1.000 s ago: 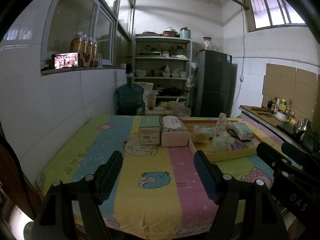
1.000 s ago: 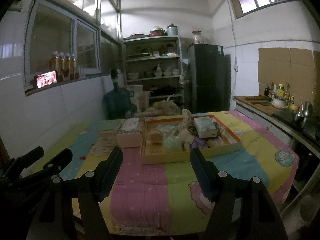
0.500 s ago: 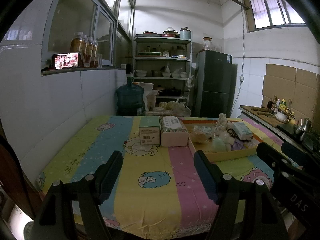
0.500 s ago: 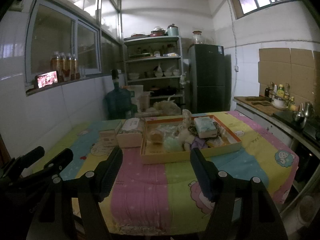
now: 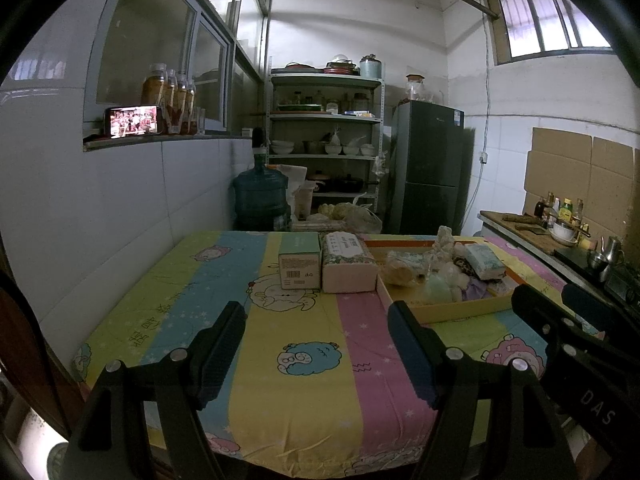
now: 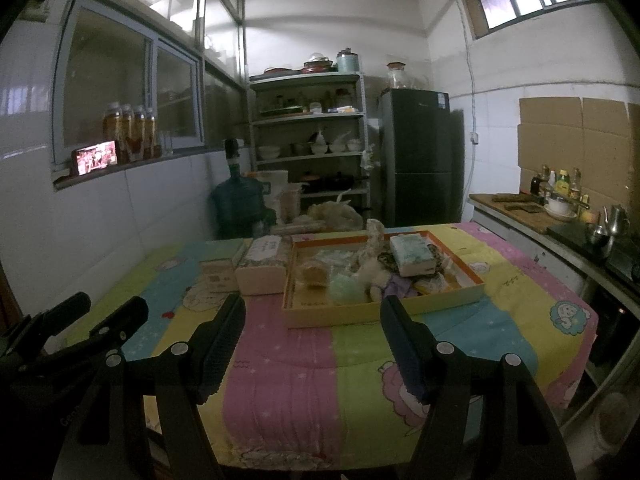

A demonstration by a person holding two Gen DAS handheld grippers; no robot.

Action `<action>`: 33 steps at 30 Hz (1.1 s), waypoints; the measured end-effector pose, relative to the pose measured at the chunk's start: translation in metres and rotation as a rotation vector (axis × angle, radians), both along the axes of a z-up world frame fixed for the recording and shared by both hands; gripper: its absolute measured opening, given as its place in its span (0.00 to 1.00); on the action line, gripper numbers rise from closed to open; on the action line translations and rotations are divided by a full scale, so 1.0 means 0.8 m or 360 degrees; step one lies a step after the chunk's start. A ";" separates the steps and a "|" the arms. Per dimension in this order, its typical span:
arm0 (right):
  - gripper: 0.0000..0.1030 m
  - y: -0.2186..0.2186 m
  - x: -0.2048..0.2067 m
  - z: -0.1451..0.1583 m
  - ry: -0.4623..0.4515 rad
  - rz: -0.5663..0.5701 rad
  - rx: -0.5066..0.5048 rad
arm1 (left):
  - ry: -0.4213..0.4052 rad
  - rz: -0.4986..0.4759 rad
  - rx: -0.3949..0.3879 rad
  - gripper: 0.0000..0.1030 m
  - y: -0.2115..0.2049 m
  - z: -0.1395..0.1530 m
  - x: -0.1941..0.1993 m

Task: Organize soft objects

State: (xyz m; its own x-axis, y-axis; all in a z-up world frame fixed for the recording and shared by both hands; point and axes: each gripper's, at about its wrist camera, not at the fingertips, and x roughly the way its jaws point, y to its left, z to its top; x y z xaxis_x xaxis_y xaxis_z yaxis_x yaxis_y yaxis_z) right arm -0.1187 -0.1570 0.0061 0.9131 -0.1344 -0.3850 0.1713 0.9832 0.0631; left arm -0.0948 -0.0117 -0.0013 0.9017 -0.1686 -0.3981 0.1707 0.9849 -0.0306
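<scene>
— What stands against the far wall?
— A grey metal shelf rack (image 5: 325, 140) loaded with white bowls and pots, and just right of it a tall dark refrigerator (image 5: 430, 168).
— And on the floor by the rack?
— A big blue plastic water jug (image 5: 260, 198).
— Anything on the tiled window ledge at left?
— A phone with a lit screen (image 5: 133, 120), lying sideways, beside a row of glass jars with amber contents (image 5: 170, 100).
— The right side?
— A wooden counter (image 6: 532, 210) holding small bottles, flattened brown cardboard (image 6: 576, 136) on the wall above.

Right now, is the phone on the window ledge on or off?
On. The phone on the ledge shows a bright, colourful picture on its screen in both views.
</scene>
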 end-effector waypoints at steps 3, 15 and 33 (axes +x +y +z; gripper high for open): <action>0.70 0.000 0.000 0.000 0.0002 0.0000 -0.0001 | 0.0000 0.0000 0.0000 0.72 0.000 0.000 0.000; 0.70 0.002 0.000 0.001 0.0001 0.0004 -0.0001 | -0.0001 -0.0002 -0.0001 0.72 0.001 0.000 0.000; 0.70 0.005 0.002 0.002 0.0001 0.0006 -0.0002 | -0.0003 0.0000 -0.0001 0.72 0.000 0.000 -0.002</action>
State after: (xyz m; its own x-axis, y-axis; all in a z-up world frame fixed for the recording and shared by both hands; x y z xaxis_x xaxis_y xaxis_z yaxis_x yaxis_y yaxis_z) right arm -0.1172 -0.1530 0.0075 0.9134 -0.1317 -0.3852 0.1678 0.9839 0.0616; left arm -0.0961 -0.0120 -0.0015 0.9025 -0.1689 -0.3962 0.1708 0.9848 -0.0307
